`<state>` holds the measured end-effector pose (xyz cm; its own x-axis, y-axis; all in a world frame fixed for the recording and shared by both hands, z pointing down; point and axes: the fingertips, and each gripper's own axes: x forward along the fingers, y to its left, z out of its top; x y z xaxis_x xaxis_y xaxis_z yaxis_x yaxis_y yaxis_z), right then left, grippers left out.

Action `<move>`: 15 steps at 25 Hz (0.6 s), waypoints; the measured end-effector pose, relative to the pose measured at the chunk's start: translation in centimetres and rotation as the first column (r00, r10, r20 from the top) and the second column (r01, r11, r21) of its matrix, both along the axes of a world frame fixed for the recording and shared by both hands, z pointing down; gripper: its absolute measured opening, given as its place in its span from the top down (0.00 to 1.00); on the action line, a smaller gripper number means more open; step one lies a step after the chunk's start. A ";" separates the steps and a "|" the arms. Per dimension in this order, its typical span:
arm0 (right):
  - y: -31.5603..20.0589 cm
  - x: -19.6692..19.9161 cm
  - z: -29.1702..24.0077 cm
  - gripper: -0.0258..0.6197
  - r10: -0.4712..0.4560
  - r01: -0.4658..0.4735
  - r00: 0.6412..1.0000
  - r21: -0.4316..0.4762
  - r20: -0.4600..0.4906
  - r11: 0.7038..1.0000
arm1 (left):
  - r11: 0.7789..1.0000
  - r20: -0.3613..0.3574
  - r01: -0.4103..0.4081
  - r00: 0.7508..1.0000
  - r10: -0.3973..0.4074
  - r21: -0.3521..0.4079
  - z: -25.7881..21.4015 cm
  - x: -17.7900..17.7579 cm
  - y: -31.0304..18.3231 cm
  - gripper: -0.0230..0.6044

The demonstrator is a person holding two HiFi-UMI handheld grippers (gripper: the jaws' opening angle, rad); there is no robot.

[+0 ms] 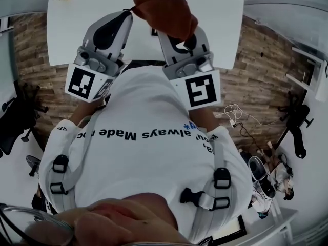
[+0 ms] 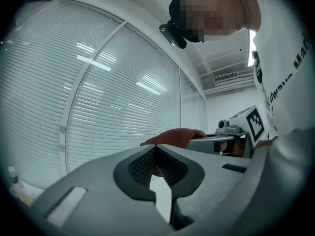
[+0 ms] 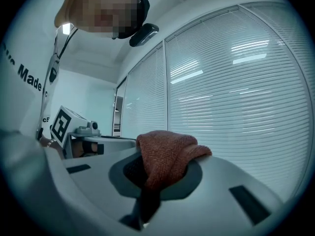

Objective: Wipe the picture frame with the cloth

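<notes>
Pinching the rust cloth (image 1: 166, 9), the right tongs (image 1: 174, 37) point toward 12 o'clock over the table (image 1: 220, 14); the left tongs (image 1: 123, 18), pressed together empty, sit at their 9 o'clock. No frame clearly shows.

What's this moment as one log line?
right tongs: shut on cloth | left tongs: shut, empty | both over white table

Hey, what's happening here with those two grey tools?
A person holds a gripper in each hand above a white table. The right gripper is clamped on a reddish-brown cloth, held up in the air. The left gripper is shut with nothing in it. No wiping is under way, and the picture frame cannot be clearly made out.
</notes>
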<state>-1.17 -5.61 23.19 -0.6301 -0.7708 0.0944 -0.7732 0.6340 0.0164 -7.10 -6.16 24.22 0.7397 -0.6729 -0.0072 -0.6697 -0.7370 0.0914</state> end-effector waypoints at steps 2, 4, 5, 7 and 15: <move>-0.4 0.1 0.1 0.93 0.006 -0.006 1.000 -0.001 0.001 1.000 | 1.000 0.002 -0.005 1.000 0.005 -0.006 0.3 0.1 -0.4 0.96; -0.7 0.5 0.1 0.93 0.012 -0.012 1.000 0.002 0.002 1.000 | 1.000 0.004 -0.008 1.000 0.008 -0.014 0.5 0.4 -0.7 0.96; -0.9 0.8 0.1 0.93 0.014 -0.014 1.000 0.005 0.002 1.000 | 1.000 0.004 -0.009 1.000 0.009 -0.017 0.7 0.7 -0.9 0.96; -1.3 1.6 0.0 0.93 0.019 -0.019 1.000 0.012 0.002 1.000 | 1.000 0.009 -0.012 1.000 0.012 -0.019 0.8 1.5 -1.2 0.96; -2.1 6.3 0.4 0.93 0.017 -0.017 1.000 0.009 -0.006 1.000 | 1.000 0.039 -0.008 0.999 0.009 -0.022 1.1 5.7 -1.8 0.96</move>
